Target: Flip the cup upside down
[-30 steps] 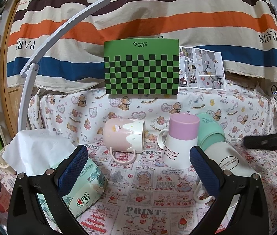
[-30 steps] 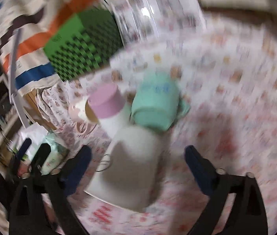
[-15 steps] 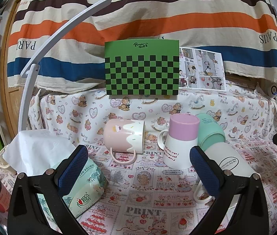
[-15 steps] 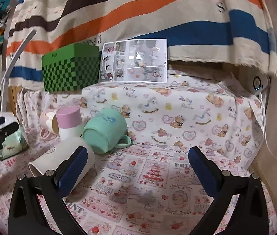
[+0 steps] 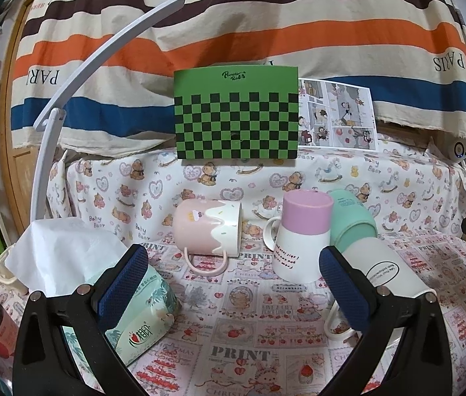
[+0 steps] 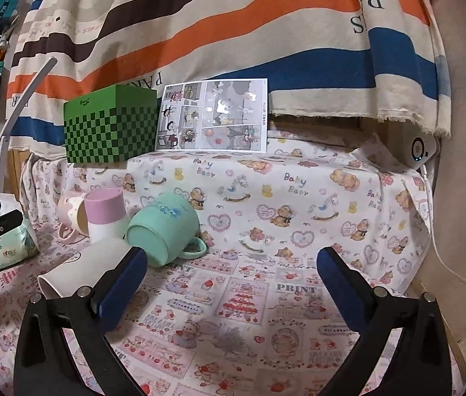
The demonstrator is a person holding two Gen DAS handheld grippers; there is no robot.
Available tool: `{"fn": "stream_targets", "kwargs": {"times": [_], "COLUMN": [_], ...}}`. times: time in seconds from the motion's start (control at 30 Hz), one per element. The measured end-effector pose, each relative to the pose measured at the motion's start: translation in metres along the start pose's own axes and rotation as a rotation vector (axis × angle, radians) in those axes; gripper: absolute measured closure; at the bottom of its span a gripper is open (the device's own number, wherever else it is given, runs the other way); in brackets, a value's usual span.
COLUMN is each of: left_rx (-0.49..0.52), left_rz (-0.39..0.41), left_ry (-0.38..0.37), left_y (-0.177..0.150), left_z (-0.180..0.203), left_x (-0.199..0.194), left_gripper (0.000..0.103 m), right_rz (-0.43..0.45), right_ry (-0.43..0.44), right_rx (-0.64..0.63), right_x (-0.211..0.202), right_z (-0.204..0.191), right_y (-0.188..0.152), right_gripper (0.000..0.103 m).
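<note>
Ahead of the left tool (image 5: 233,280): four mugs grouped on the cartoon-print worktop cloth (image 5: 243,346).
White mug (image 5: 384,270): lies on its side just beyond the right finger, long axis running back toward the mint mug, mouth toward the camera; plain white, oval black text label, handle low against the cloth.
Mint mug (image 5: 351,221): tipped over behind it, touching.
Lilac-and-white mug (image 5: 302,234): stands mouth down.
Pink mug (image 5: 206,229): on its side, handle forward.
Left tool: fingers spread, nothing between.
Right tool (image 6: 233,283): fingers spread, empty; white mug just behind its left finger.
Tissue pack (image 5: 140,316): behind the left tool's left finger.
</note>
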State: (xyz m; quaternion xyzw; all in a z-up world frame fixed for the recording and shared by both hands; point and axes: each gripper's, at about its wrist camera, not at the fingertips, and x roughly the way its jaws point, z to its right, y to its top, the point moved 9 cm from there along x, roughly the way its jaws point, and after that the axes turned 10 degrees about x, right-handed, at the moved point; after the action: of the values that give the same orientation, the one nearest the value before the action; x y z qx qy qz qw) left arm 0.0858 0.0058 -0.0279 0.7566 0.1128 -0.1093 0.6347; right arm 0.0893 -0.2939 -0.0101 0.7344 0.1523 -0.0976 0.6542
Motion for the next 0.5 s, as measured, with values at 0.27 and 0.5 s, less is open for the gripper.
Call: {"fn": "stream_targets", "kwargs": {"times": [0.27,0.5], "left_rx": [-0.008,-0.021], "left_rz": [0.004,-0.030], "left_ry": [-0.005,-0.005], "left_y": [-0.0002,-0.0030], "left_z": [-0.0016,-0.0006], "left_x": [-0.0006,0.0015], "left_gripper": [0.000,0.000], "right_rz": [0.001,-0.002], "right_ry": [-0.009,-0.007], "right_rx": [0.004,0.004], "right_x": [-0.0004,0.0005], "right_z": [0.0021,0.0022], "right_y": [0.0003,0.0004], "right_gripper": [0.000,0.000]}}
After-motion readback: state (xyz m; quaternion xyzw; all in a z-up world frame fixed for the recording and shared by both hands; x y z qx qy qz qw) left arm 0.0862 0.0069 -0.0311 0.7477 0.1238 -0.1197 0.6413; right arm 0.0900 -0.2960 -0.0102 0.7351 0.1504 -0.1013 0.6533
